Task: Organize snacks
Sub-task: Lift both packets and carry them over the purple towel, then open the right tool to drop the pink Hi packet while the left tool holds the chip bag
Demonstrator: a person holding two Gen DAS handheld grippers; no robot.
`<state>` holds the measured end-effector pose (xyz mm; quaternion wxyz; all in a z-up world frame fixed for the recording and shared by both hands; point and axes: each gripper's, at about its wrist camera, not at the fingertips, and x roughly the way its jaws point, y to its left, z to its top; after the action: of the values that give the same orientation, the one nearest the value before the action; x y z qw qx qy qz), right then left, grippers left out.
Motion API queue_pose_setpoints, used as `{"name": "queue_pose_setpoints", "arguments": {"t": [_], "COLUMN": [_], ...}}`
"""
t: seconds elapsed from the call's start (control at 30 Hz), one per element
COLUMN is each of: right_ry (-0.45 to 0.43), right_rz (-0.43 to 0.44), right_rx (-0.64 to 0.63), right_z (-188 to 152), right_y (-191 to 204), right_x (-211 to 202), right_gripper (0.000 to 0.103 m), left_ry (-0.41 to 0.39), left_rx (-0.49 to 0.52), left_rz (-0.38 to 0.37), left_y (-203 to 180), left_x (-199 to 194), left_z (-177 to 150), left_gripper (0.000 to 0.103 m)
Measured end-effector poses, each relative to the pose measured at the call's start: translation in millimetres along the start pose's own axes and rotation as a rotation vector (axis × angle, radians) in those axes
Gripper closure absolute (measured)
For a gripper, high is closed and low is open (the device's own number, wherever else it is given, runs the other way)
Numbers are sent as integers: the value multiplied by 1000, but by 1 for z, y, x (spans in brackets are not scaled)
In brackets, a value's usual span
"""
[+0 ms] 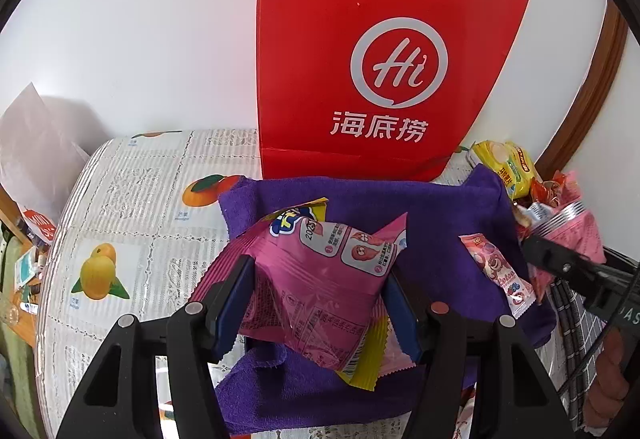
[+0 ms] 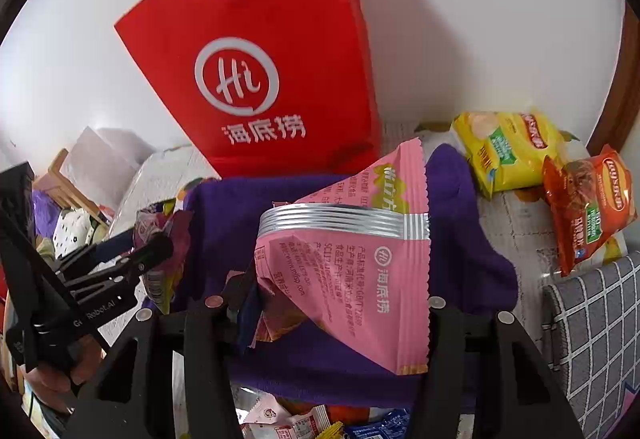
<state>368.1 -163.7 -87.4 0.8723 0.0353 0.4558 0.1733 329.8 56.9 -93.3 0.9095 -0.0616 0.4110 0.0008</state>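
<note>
Right, both claws are carrying snacks over the purple cloth [image 1: 440, 223] at this moment: the left gripper [image 1: 320, 303] is clamping a magenta packet [image 1: 320, 279] between its blue pads, holding it just above the cloth at six o'clock in its own view, while the right gripper [image 2: 340, 303] is pinching a pale pink packet [image 2: 360, 259] with a silver seal, hanging over the same cloth at the centre of its view. So far, one small strawberry-print sachet [image 1: 496, 271] is lying on the cloth at three o'clock of the left packet, which looks like the only piece already sorted there. Plenty is waiting: a yellow chip bag [image 2: 504, 151] and an orange chip bag [image 2: 588, 207] are sitting on the tablecloth at two o'clock in the right view, well apart from the cloth, and more small wrappers [image 2: 296, 423] are showing at six o'clock under the cloth's near edge. The red paper bag [image 1: 360, 39] is standing at twelve, against the wall. I'm judging this as early going, with two placements in hand and most of the pile left.
</note>
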Motion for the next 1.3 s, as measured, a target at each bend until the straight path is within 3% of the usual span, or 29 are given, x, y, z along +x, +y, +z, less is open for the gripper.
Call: {"name": "queue_pose_setpoints", "arguments": {"t": [0.8,1.3], "right_ry": [6,112], "right_rz": [-14,34], "right_rx": [-12,5], "right_z": [-3,-10], "right_y": [4,1], "right_x": [8,31], "right_gripper": [49,49], "left_ry": [1,5], "left_rx": [-3,-10], "left_rz": [9,15], "left_y": [0,2], "left_x": [0,0], "left_z": [1,2], "left_gripper": [42,42]}}
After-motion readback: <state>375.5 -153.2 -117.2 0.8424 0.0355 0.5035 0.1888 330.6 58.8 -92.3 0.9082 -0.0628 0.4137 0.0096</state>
